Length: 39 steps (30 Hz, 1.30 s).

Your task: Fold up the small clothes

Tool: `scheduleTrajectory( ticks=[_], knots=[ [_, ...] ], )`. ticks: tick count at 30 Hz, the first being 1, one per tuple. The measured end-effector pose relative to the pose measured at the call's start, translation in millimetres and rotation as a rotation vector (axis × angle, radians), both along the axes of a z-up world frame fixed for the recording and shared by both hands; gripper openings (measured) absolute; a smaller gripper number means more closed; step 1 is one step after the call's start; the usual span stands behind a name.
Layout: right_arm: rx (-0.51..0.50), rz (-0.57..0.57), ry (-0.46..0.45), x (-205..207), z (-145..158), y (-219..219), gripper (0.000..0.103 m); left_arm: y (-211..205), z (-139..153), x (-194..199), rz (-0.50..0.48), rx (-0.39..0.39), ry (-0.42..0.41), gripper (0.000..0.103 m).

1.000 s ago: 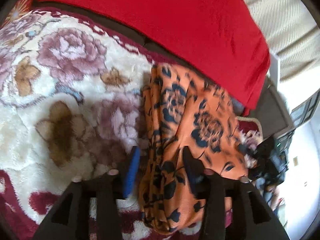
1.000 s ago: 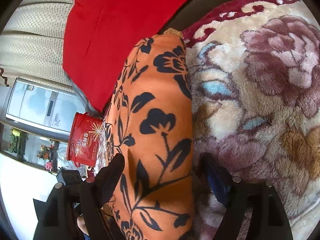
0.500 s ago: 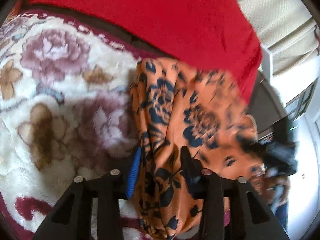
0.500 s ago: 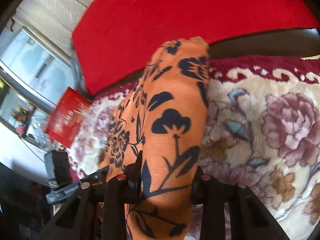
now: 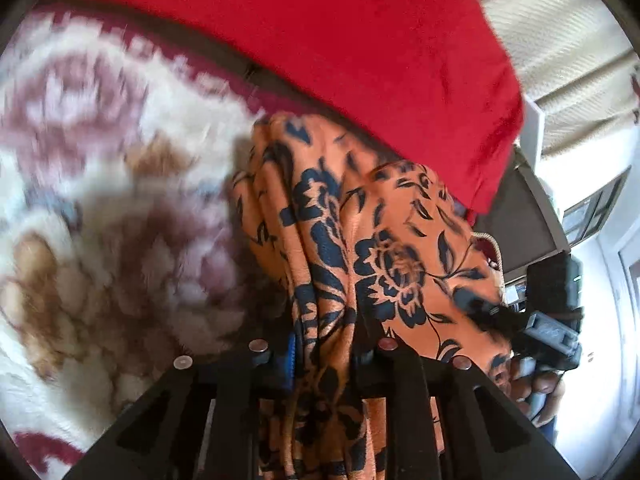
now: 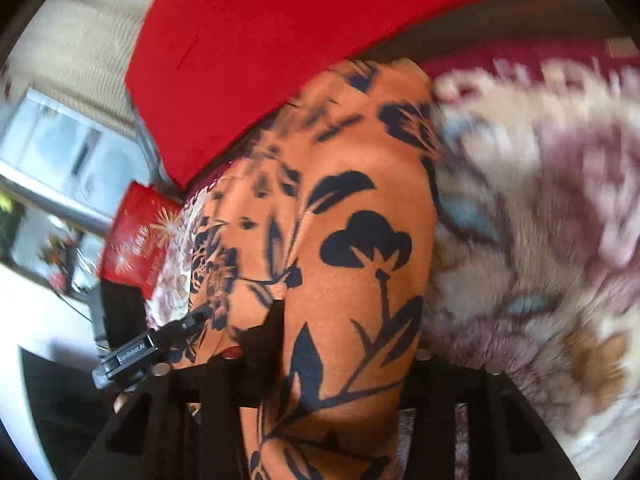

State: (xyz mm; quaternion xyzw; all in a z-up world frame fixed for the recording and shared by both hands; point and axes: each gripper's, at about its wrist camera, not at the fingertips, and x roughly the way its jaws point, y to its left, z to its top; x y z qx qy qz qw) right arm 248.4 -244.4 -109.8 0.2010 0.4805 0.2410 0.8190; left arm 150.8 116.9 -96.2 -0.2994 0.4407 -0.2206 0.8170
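The orange cloth with the dark flower print (image 5: 384, 264) filled the middle of both views, bunched into long folds and lying over the flowered rug (image 5: 100, 208), which took up the left side of the left wrist view and the right side of the right wrist view (image 6: 540, 240), both blurred. In the left wrist view the left hand-held gripper (image 5: 324, 344) sat at the bottom centre; its jaws had just been closing and stood narrow, pinched on a gathered strip of the cloth that ran down between them. In the right wrist view the right hand-held gripper (image 6: 344, 344) was at the bottom centre, its jaws pressed against a thicker fold of the same cloth (image 6: 360, 240), which bulged up between them. The other gripper showed at the lower left of that view, touching the cloth's edge. A red blanket (image 5: 340, 52) stretched across the top of both views, just behind the cloth's far end. A red box with a firework pattern (image 6: 138, 244) stood at the left of the right wrist view. Pale curtains (image 5: 560, 32) hung in the upper right of the left wrist view.
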Motion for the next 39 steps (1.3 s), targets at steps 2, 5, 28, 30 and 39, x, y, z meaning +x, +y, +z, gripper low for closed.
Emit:
scheduleTrajectory(
  ticks=[2, 5, 28, 30, 39],
  knots=[
    [-0.017, 0.016, -0.080, -5, 36, 5, 0.038, -7, 32, 3, -0.006, -0.024, -0.075, 0.021],
    [-0.008, 0.015, -0.181, -4, 86, -7, 0.038, -28, 77, 13, -0.039, -0.019, -0.176, 0.021],
    [0.094, -0.242, -0.286, -46, 57, -95, 0.082, -85, 27, -9, -0.005, 0.239, -0.079, 0.068],
    [0.111, -0.167, -0.305, -51, 56, -74, 0.087, -89, 4, -5, 0.017, 0.324, 0.004, 0.067],
    [-0.142, -0.142, -0.287, -64, 34, -32, 0.089, -83, 41, -34, 0.133, 0.365, -0.114, 0.078]
  ],
)
